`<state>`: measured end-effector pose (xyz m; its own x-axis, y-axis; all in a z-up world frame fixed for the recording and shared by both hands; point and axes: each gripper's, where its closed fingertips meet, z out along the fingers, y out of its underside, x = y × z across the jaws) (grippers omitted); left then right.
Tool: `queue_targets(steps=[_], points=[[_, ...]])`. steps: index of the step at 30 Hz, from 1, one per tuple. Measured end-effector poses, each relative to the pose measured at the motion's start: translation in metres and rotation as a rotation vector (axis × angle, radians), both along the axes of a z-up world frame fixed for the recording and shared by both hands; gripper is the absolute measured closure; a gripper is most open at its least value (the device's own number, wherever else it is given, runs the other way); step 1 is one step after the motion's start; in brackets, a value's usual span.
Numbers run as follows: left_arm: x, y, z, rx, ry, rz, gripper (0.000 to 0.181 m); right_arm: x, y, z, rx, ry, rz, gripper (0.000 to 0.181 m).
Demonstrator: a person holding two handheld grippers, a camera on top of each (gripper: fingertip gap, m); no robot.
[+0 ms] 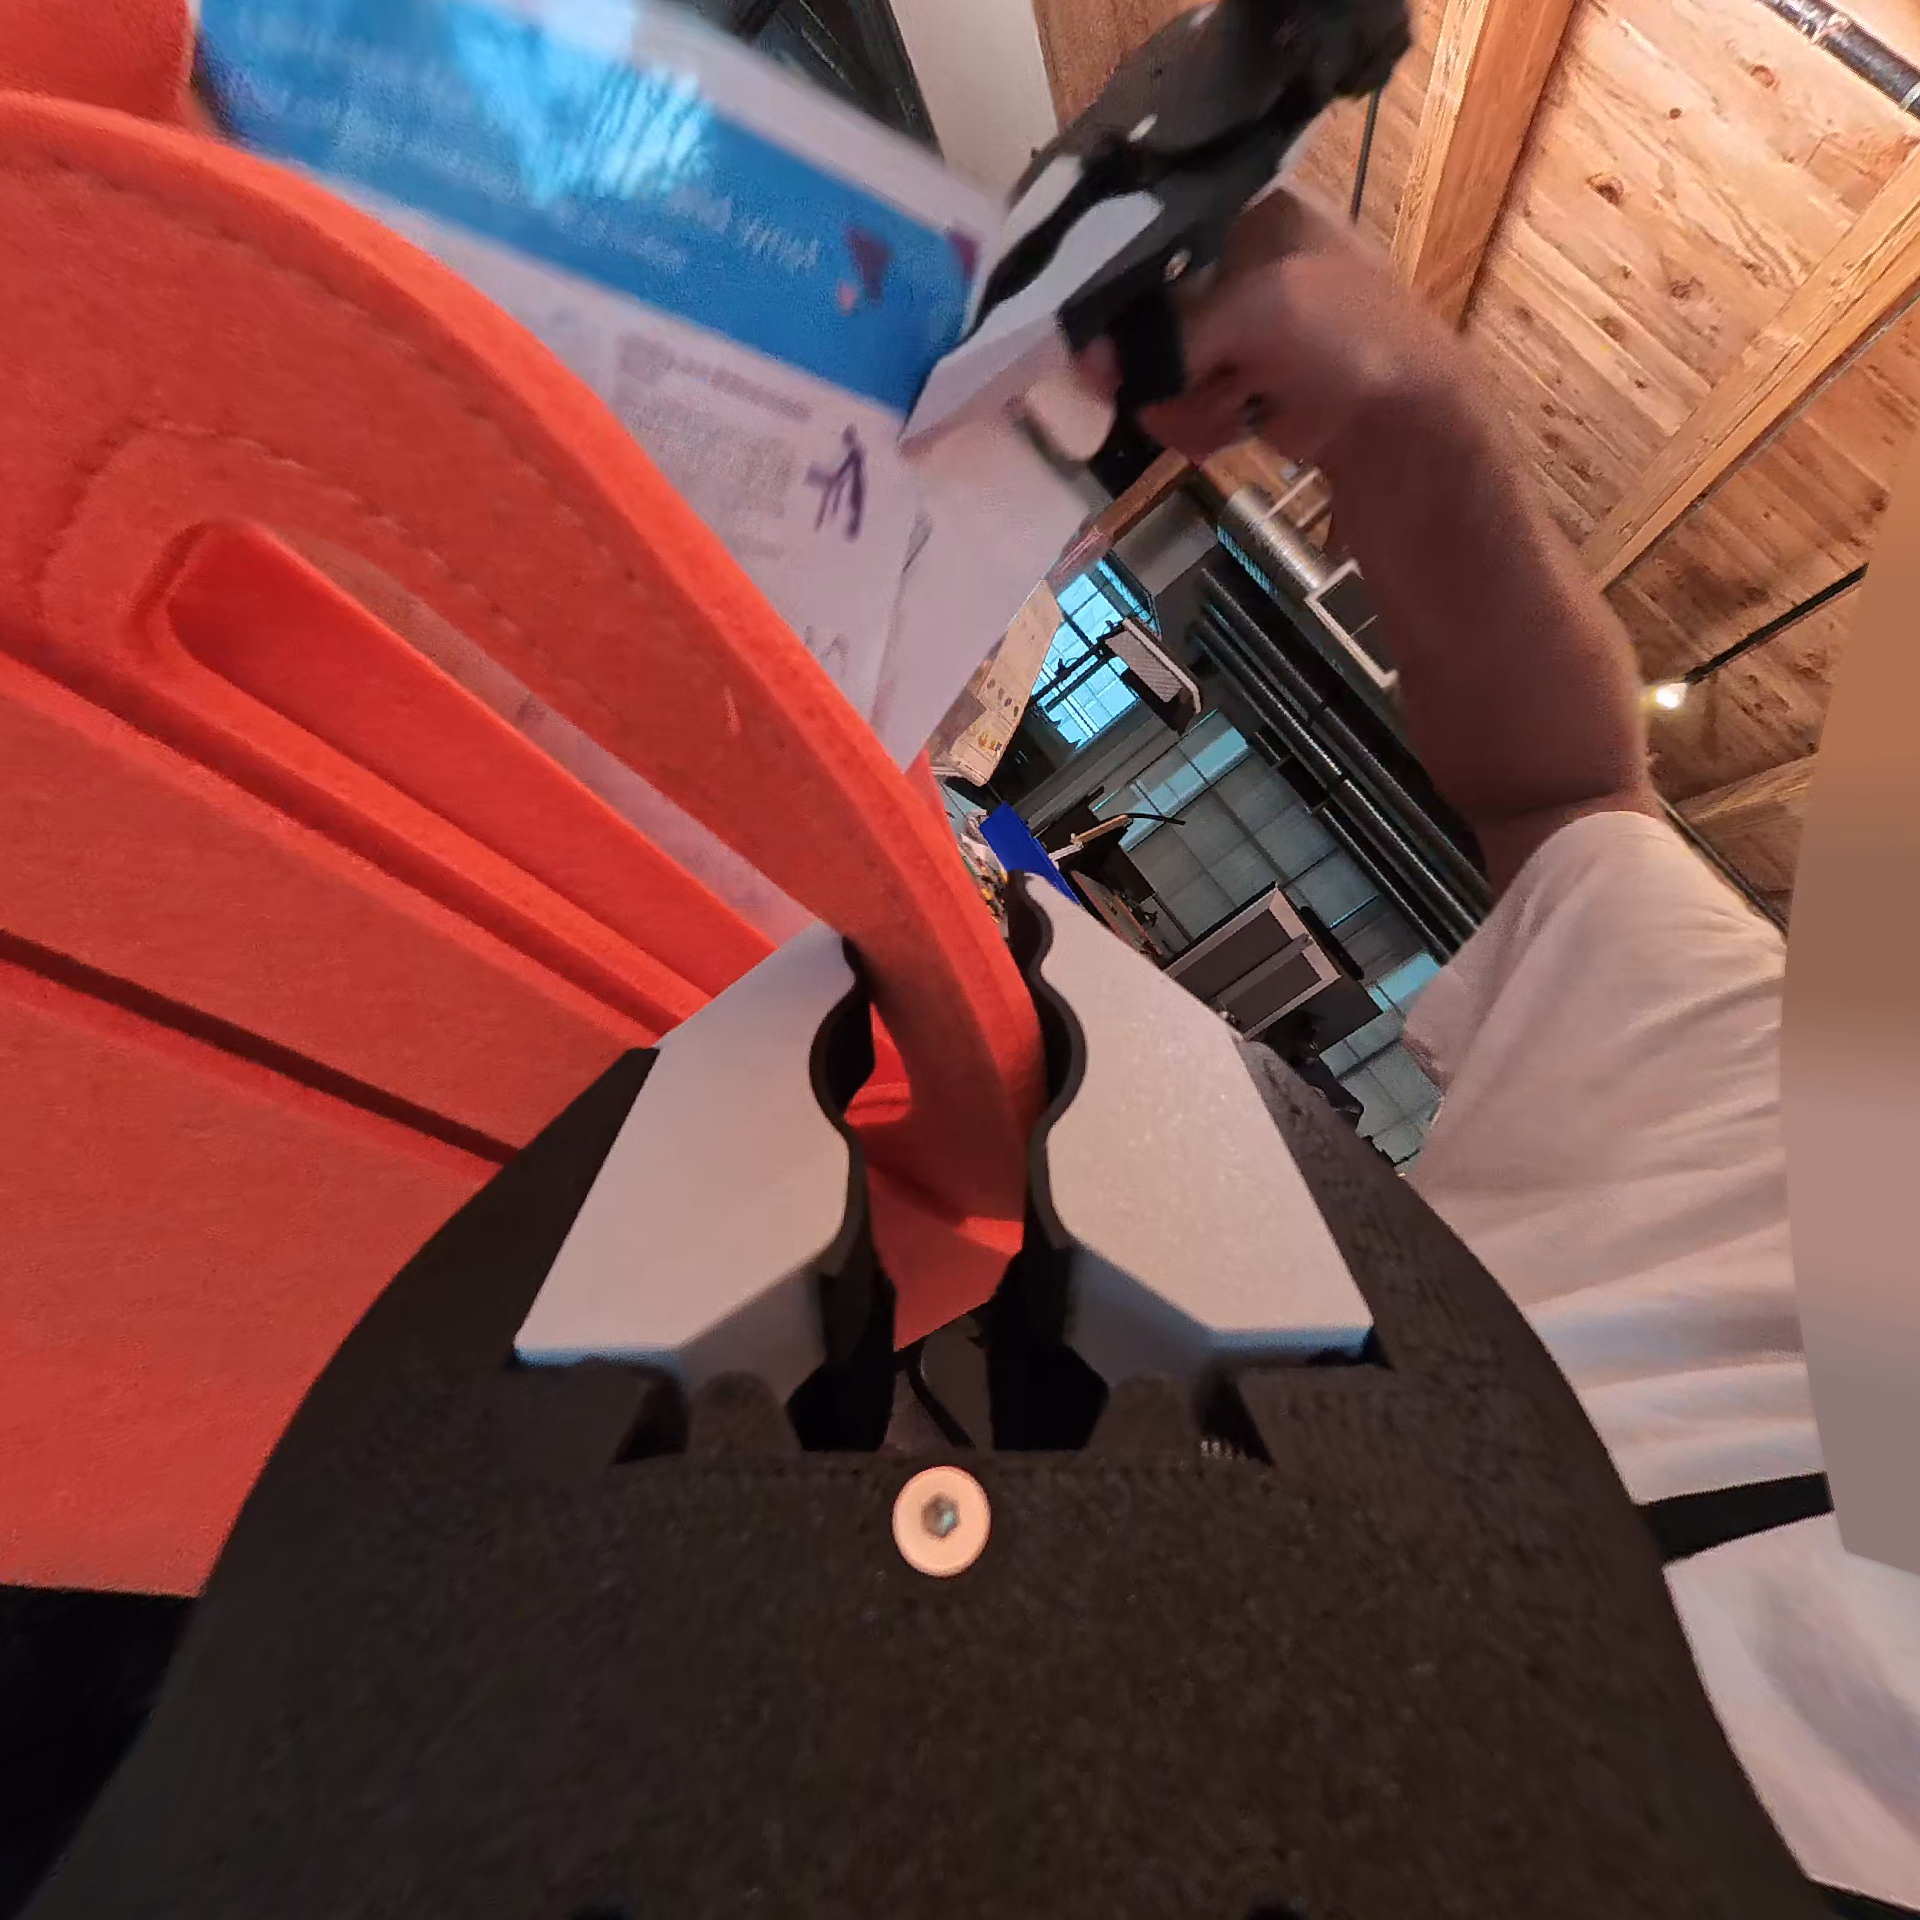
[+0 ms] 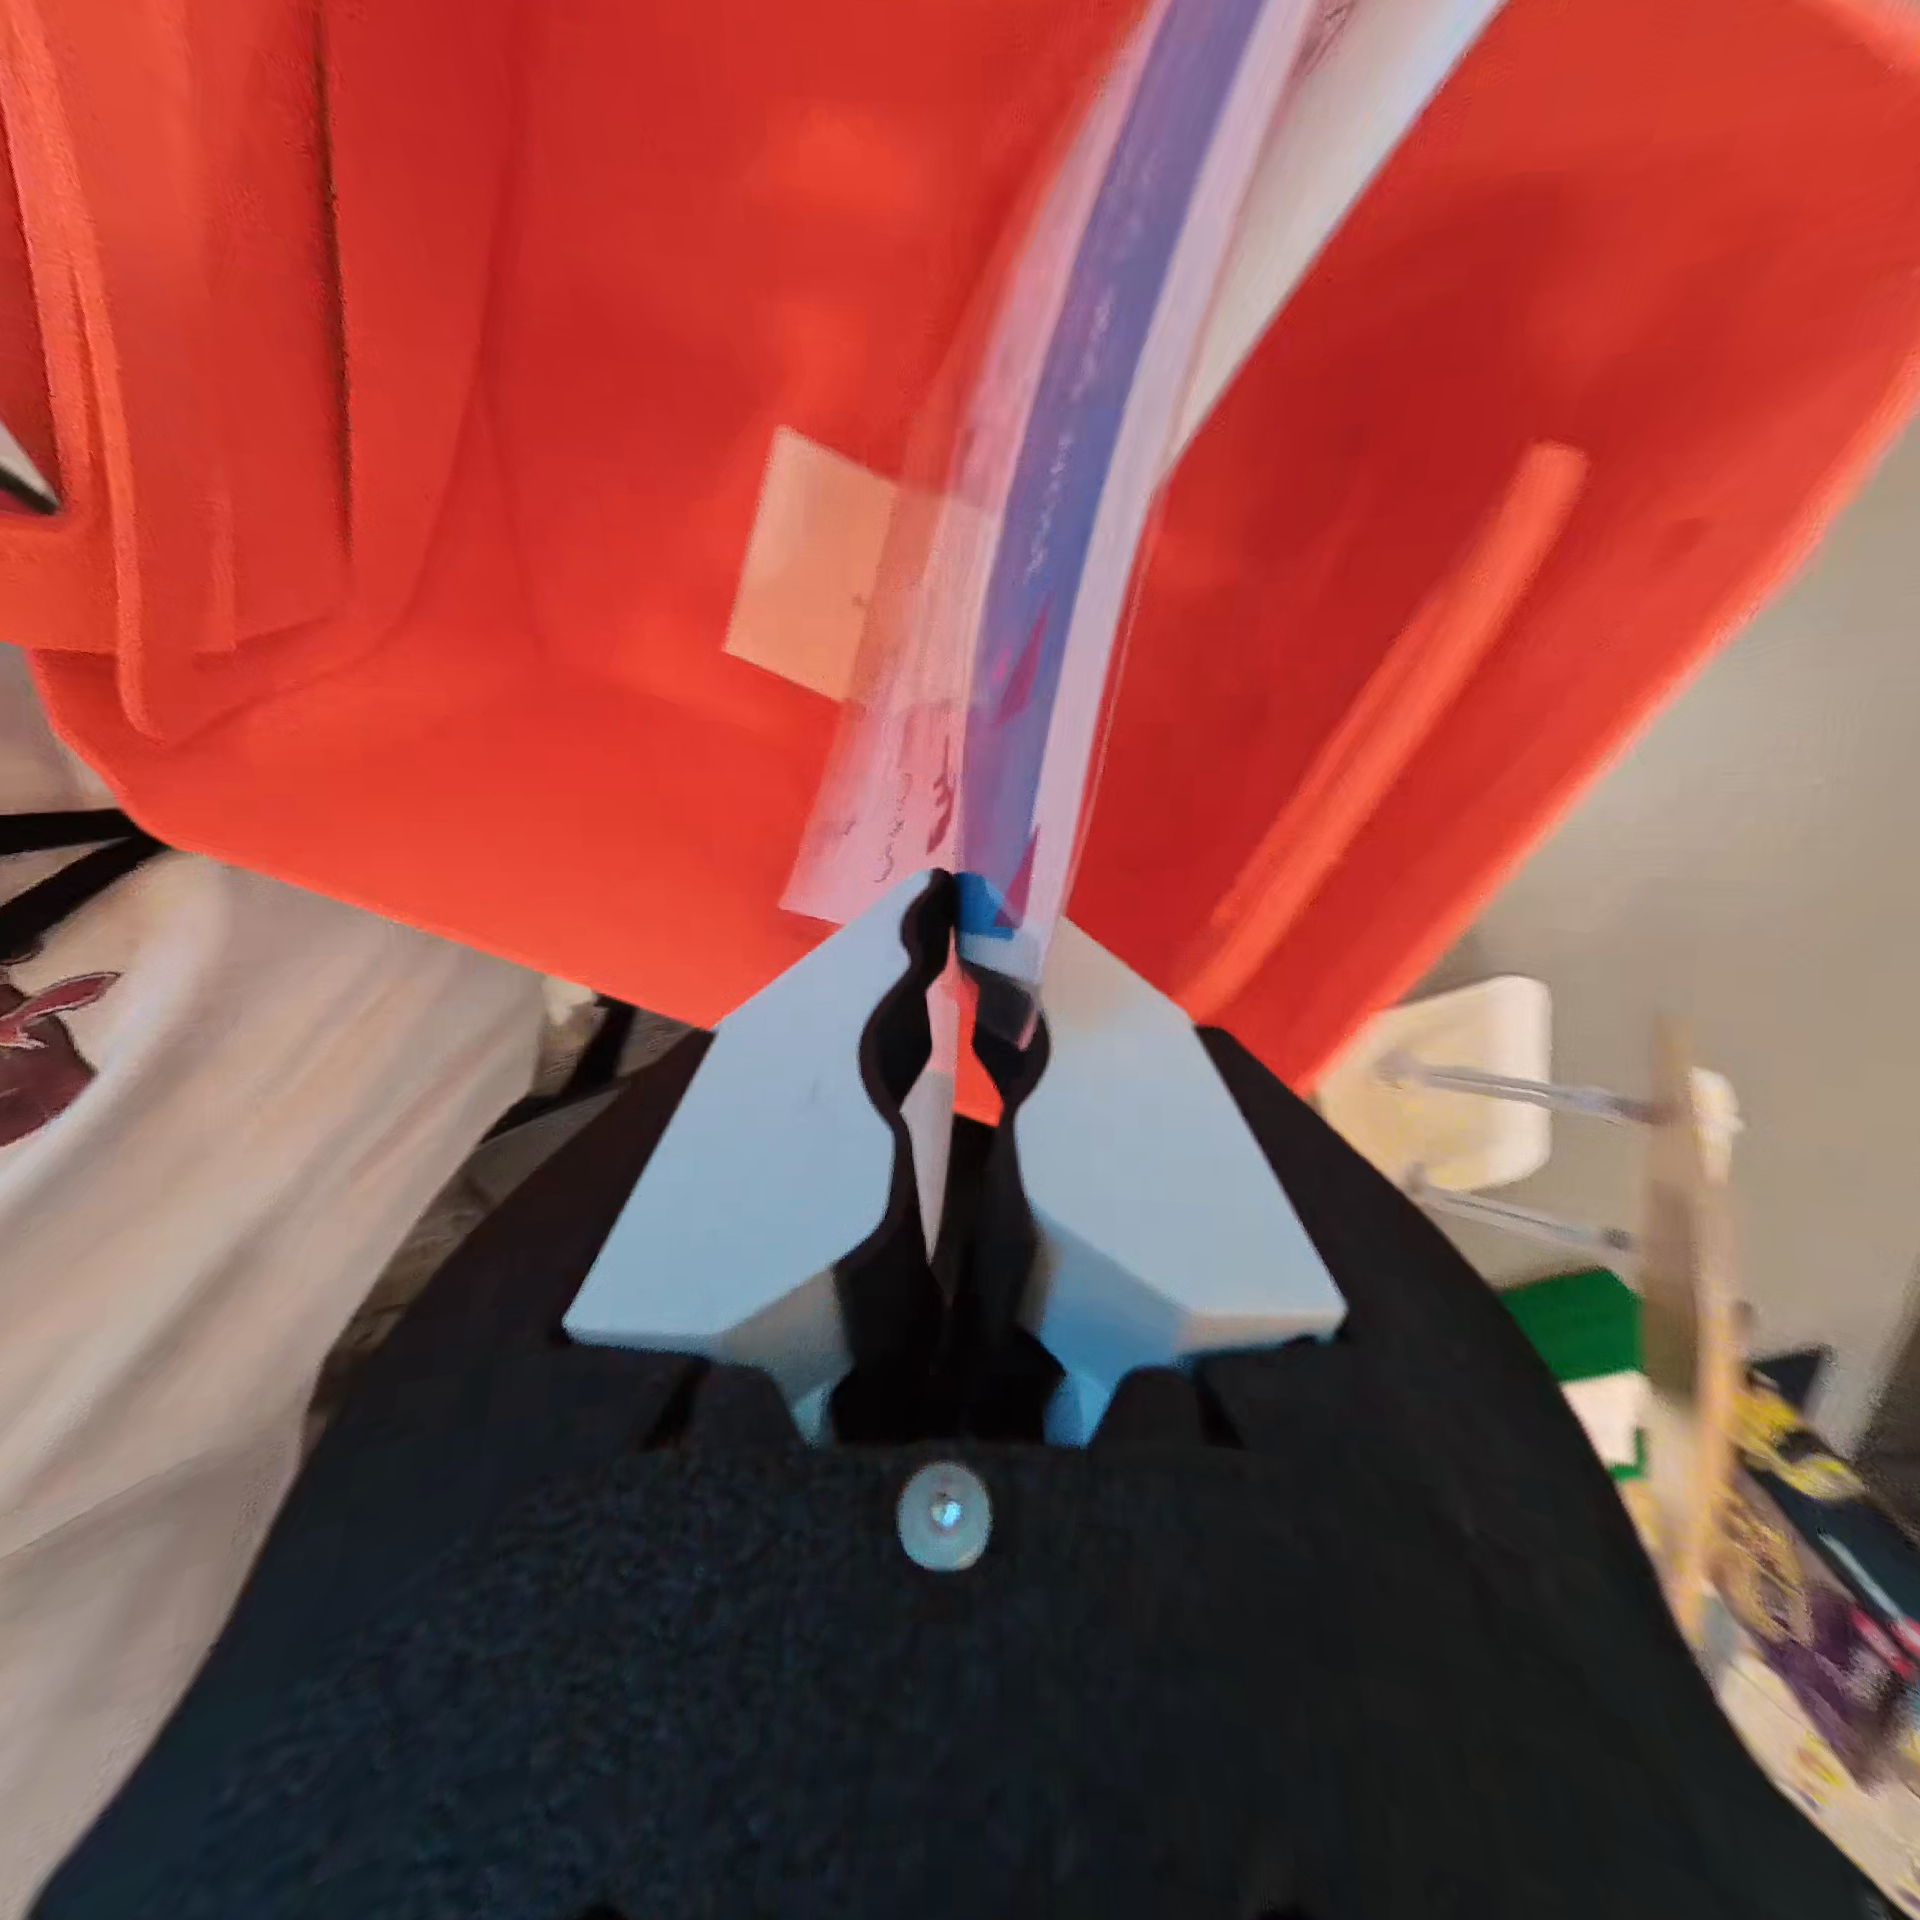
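Orange felt bag [image 1: 312,831] fills most of both views, held up in the air with its open mouth turned toward the right wrist camera, where its inner walls [image 2: 520,416] and a pale square patch [image 2: 810,561] on the inside show. In the left wrist view the bag's outer side, with a slot-shaped handle opening, takes up the whole left half. The left gripper [image 1: 940,1091] is closed tight on a curved orange felt strap [image 1: 831,779] of the bag, the strap pinched between its two grey fingers [image 1: 727,1195]. A white shirt [image 1: 1610,1143] worn by a person lies to the right of that gripper, and a wooden plank wall [image 1: 1662,260] stands behind. A large flat sheet of paper with a blue band and print [image 1: 644,208] sticks out of the bag's top; its writing is blurred. In the right wrist view this paper [image 2: 1060,520] runs edge-on from the bag's mouth down to the right gripper [image 2: 961,997], whose fingers are nearly together and pinch the paper's lower corner. In the left wrist view the right gripper [image 1: 1049,301] appears farther off at the top, gripping the paper's edge, held by a blurred hand [image 1: 1299,353]. Blurred clutter [image 2: 1714,1507], yellow, green and dark, lies at the lower right of the right wrist view.
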<state>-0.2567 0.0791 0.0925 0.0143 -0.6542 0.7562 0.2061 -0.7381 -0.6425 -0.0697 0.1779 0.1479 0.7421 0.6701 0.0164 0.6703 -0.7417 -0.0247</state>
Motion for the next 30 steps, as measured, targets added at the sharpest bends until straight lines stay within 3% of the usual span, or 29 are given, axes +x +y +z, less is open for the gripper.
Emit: queue_targets(steps=[7, 11, 13, 15, 18, 21, 25, 30], points=[[-0.007, 0.006, 0.001, -0.021, -0.005, 0.021, 0.16, 0.043, 0.048, 0.15, 0.481, -0.409, 0.114, 0.181], [-0.013, 0.011, -0.001, -0.036, 0.021, 0.011, 0.163, 0.068, 0.077, 0.236, 0.773, -0.603, 0.106, 0.181], [-0.023, 0.016, -0.002, -0.044, 0.041, 0.012, 0.165, 0.083, 0.09, 0.252, 0.837, -0.647, 0.101, 0.181], [-0.038, 0.024, -0.004, -0.057, 0.066, 0.021, 0.169, 0.104, 0.108, 0.25, 0.877, -0.723, 0.109, 0.181], [-0.07, 0.044, -0.006, -0.08, 0.104, 0.07, 0.174, 0.139, 0.138, 0.214, 0.888, -0.826, 0.138, 0.181], [-0.102, 0.065, -0.008, -0.094, 0.153, 0.135, 0.178, 0.161, 0.169, 0.135, 0.868, -0.792, 0.204, 0.181], [-0.123, 0.077, -0.016, -0.081, 0.26, 0.178, 0.179, 0.183, 0.195, -0.006, 0.825, -0.675, 0.306, 0.181], [-0.128, 0.09, -0.017, -0.117, 0.281, 0.182, 0.179, 0.227, 0.204, -0.175, 0.814, -0.581, 0.414, 0.181]])
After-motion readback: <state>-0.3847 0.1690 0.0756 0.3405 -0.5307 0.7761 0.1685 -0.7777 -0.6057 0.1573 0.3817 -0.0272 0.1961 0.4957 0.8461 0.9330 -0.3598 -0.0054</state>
